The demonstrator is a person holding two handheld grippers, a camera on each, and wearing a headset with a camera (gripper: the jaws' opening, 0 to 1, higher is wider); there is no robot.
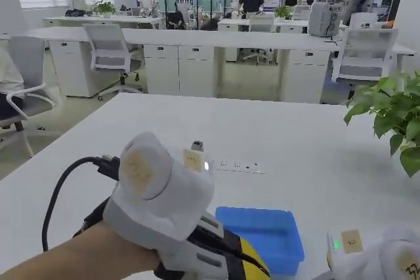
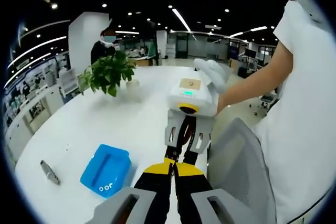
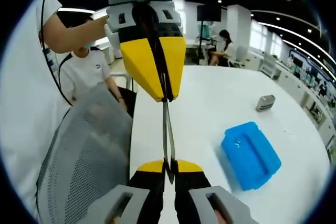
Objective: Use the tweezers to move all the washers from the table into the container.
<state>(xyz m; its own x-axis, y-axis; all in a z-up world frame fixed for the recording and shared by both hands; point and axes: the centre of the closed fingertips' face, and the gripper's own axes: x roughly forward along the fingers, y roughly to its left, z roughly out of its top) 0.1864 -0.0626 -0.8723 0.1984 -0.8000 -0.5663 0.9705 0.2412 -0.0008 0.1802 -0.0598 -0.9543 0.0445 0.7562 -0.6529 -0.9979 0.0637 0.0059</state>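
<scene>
Room: big bright office with white desks, chairs and people far at the back.
Top: the counter (image 1: pixel 197 122) is wide and white. A green plant (image 1: pixel 394 113) stands at its right edge, and a small grey thing (image 3: pixel 265 102) sits farther out.
Left: the left gripper (image 3: pixel 166 97) has its yellow jaws pinched tight on one end of the tweezers (image 3: pixel 167 129).
Right: the right gripper (image 3: pixel 168 167) is pinched tight on the other end.
Tool: the tweezers are up in the air, off the counter, stretched straight from one gripper to the other.
Box: the blue container (image 3: pixel 254 158) is low and open. It sits on the counter near the person, just beside the grippers.
Small parts: a few washers (image 2: pixel 105 187) seem to lie inside the container at one end. Some tiny bits (image 1: pixel 239 165) lie in a row on the counter past the container. They may be washers too, but they are too small to tell.
How it will feel: the tweezers look thin, light, springy and smooth, so they may slip or twist. I think it is best to hold them across the flat sides near the middle, with the tips left free. The washers look tiny, flat and hard, so they may slide away. I would pinch each one by its rim.
</scene>
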